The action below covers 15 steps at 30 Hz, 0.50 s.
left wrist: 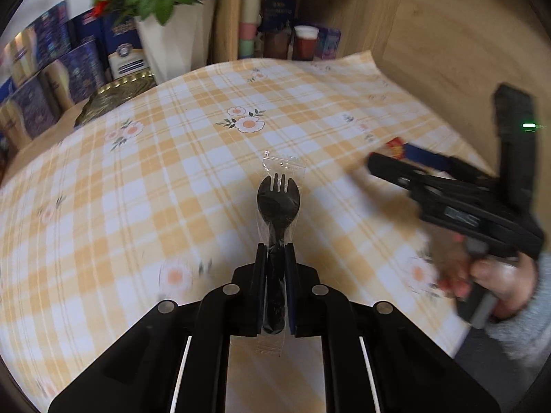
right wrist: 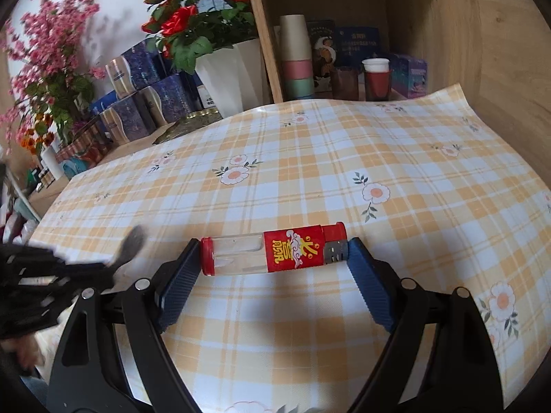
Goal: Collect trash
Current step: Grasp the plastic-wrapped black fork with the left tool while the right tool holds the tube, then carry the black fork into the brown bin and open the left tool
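- Your left hand-held gripper [left wrist: 275, 261] is nearly closed, its pads clamped on the handle of a black plastic spork [left wrist: 278, 203] sealed in a clear wrapper.
- The spork's head and tines stick out ahead of the fingers, above the checked surface [left wrist: 137, 179]; the wrapper's crimped end shows past the tines.
- Your right hand-held gripper [right wrist: 275, 268] stands wide, and a lighter [right wrist: 273, 251] lies crosswise between its blue pads [right wrist: 180, 275].
- The pads sit right at the lighter's two ends; I cannot tell whether they press on it.
- The lighter has a clear body, red end caps and a metal guard at its right end.
- Its red label carries yellow Chinese characters and white cloud swirls; I cannot read them surely.
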{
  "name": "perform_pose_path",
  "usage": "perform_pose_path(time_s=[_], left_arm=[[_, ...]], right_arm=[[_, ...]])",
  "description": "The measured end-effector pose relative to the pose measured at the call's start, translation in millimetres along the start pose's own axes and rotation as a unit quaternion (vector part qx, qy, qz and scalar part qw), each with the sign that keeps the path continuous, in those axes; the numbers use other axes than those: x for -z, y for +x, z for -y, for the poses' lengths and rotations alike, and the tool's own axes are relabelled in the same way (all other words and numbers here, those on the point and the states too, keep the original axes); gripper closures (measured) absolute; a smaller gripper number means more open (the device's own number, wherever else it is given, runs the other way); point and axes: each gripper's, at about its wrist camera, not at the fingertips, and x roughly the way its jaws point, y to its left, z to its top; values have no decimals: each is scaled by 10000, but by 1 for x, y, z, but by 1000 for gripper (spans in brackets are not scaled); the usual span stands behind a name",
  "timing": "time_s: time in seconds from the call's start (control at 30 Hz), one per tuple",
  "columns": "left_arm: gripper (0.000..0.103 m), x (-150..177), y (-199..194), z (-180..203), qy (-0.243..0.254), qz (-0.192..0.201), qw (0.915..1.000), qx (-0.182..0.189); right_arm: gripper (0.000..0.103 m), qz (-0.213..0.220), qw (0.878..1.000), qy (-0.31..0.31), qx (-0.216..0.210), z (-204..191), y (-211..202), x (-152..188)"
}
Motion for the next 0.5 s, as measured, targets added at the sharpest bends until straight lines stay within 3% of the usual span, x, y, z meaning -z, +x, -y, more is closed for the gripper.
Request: perform_pose_path(time_s=[0.27,0.5], left_arm=[[93,63,-91,-1,-672,411,9960,422],[93,131,-143,17,-611,466,9946,697]], right_arm=[[19,171,9985,-227,-465,-34,-69,10],[19,72,9958,-349,-841,-56,-134,55]])
